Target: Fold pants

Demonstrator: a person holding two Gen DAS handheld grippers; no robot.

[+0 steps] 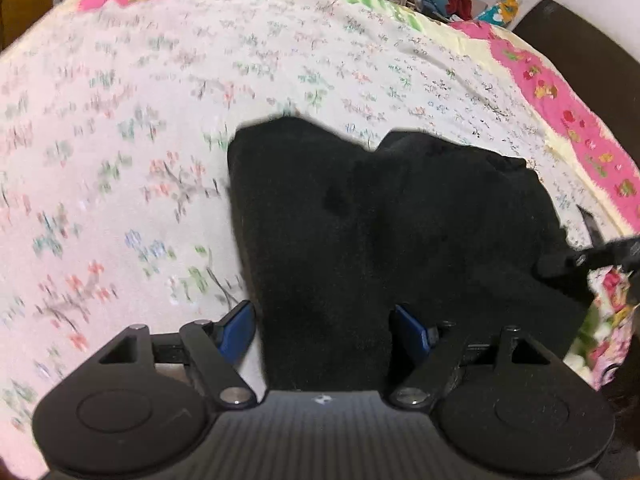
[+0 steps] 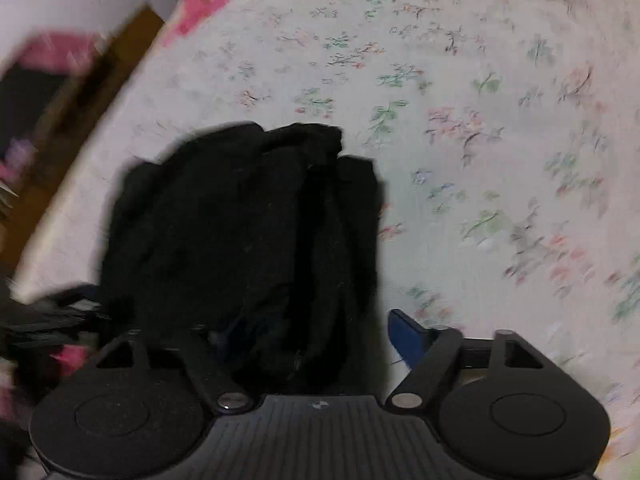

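Observation:
Black pants (image 1: 392,216) lie folded in a thick bundle on the floral bedsheet (image 1: 160,120). In the left wrist view my left gripper (image 1: 326,328) stands open, its blue pads (image 1: 240,326) on either side of the bundle's near end without pressing it. The right gripper (image 1: 580,258) shows as a dark tip at the bundle's right edge. In the right wrist view the pants (image 2: 240,232) fill the centre, and my right gripper (image 2: 316,336) is open around their near edge. Its right blue pad (image 2: 404,338) stands just clear of the cloth; the left pad is hidden behind the fabric.
The bedsheet (image 2: 480,120) spreads wide to the left in the left wrist view and to the right in the right wrist view. A pink floral border (image 1: 560,100) marks the bed's edge. Heaped clothes (image 1: 460,0) lie beyond the far corner. A brown wooden edge (image 2: 80,100) runs along the bed.

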